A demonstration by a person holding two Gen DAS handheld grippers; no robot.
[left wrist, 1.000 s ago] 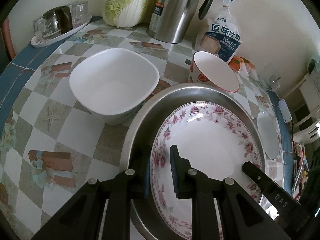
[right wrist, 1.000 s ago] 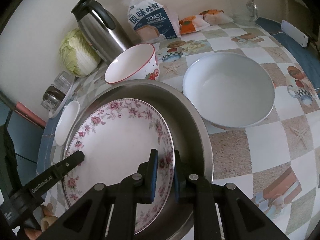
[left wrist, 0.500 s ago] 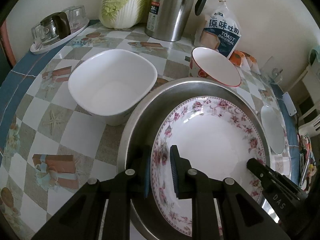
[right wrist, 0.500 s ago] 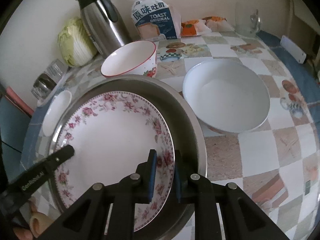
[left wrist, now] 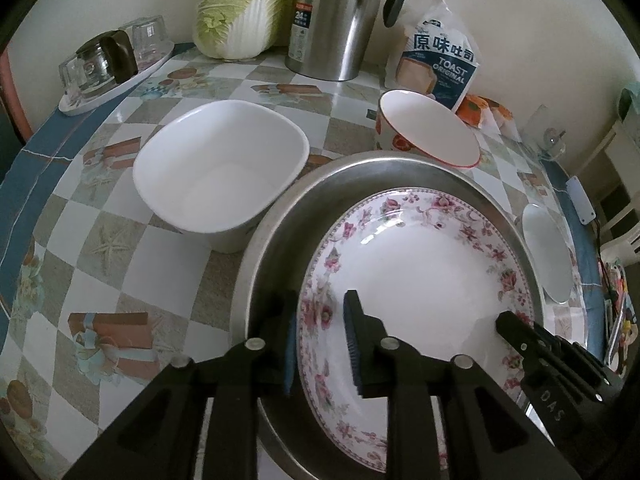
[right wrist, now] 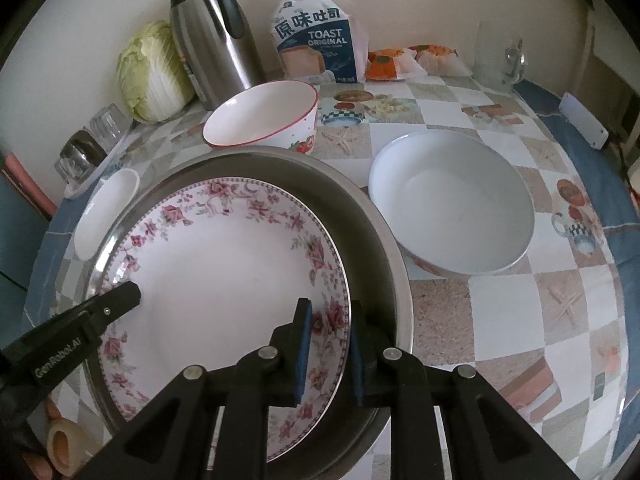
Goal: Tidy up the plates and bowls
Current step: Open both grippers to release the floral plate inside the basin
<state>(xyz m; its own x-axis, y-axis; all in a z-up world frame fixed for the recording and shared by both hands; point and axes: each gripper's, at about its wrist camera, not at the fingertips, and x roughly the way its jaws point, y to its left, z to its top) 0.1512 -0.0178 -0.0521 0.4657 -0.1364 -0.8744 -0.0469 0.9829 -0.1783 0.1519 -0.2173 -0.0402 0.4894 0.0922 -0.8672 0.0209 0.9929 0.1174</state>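
since the earlier frame both grippers have loosened on the floral plate, the left far more visibly, while the plate has settled flat in the steel basin. largest first: the checked table (left wrist: 168, 264) carries everything, and the steel basin (left wrist: 280, 240) fills the lower centre of both views, seemingly the collecting tray for the dishes. inside it lies the floral plate (right wrist: 224, 272), gripped from 2 opposite rims, probably so it could be lowered level. the left gripper (left wrist: 320, 340), at the lower centre of its view, has jaws opening, spread around the plate's near rim with a clear gap on each side. the right gripper (right wrist: 328, 348) straddles the opposite rim, jaws parted only slightly and easing apart, apparently no longer pinching. next in size, the round white bowl (right wrist: 452, 204) waits at centre right, the square white bowl (left wrist: 220, 168) at centre left, and the red-rimmed bowl (right wrist: 264, 116) just behind the basin.
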